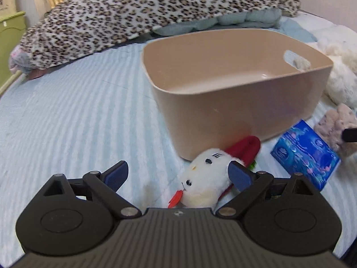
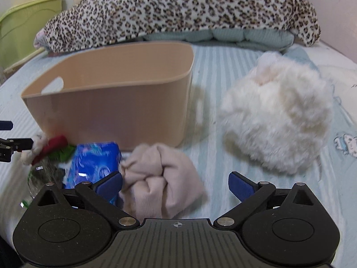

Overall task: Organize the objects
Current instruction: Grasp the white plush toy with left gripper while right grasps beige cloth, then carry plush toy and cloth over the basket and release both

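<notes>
An empty tan plastic bin stands on the striped bed; it also shows in the right wrist view. My left gripper is open, with a white cat plush in red clothes lying between its fingers against the right pad. A blue tissue pack lies right of the plush. My right gripper is open over a crumpled beige cloth. The tissue pack and the plush lie to its left. A fluffy white plush lies to its right.
A leopard-print blanket over a pale blue quilt is piled at the back of the bed. A green plastic box stands off the bed at the left. The left gripper's tip shows at the right wrist view's left edge.
</notes>
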